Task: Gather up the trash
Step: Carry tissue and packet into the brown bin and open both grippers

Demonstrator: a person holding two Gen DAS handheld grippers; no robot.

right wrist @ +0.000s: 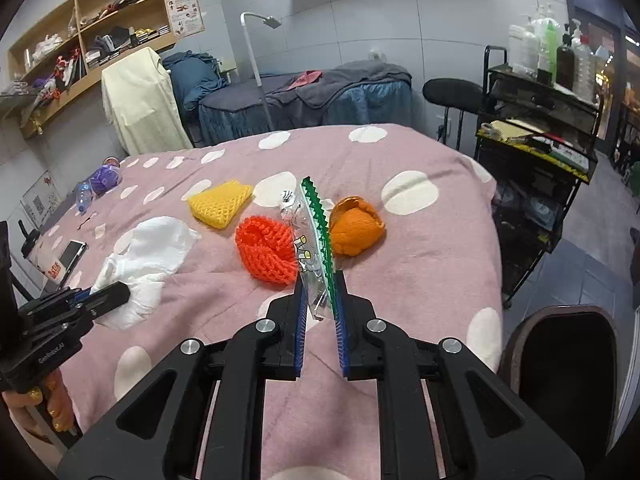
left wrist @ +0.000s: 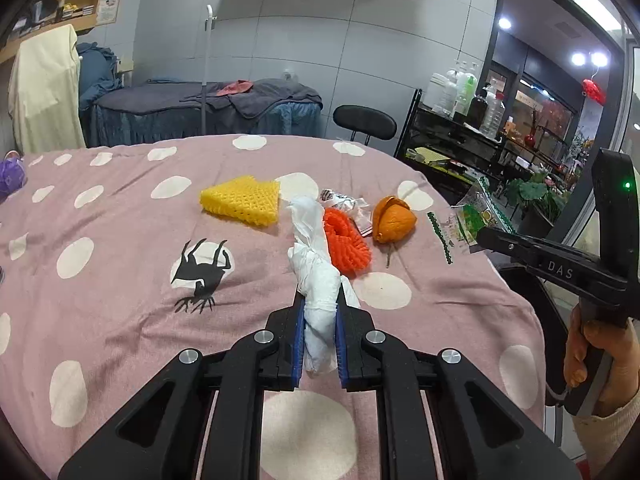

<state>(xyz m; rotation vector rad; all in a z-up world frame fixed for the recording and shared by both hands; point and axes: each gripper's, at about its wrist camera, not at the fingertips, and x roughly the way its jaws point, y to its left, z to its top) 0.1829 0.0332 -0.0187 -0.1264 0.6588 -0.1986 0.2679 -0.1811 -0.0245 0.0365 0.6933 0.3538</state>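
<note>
Both tools are clamped: our left tool [left wrist: 319,300] on white tissue [left wrist: 316,276], right tool [right wrist: 319,280] on a green-edged wrapper [right wrist: 316,240]; orange foam net [right wrist: 266,250] lies nearer the right.

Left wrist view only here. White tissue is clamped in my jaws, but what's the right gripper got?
Observer: The right gripper is shut on a clear wrapper with a green serrated edge.
Operator: Anything left of the yellow foam net? My view cuts off there.
Observer: A phone lies near the table's left edge.
Operator: Bin nearby?
Observer: A dark round container sits off the table's right side; whether it is a bin I can't tell.
</note>
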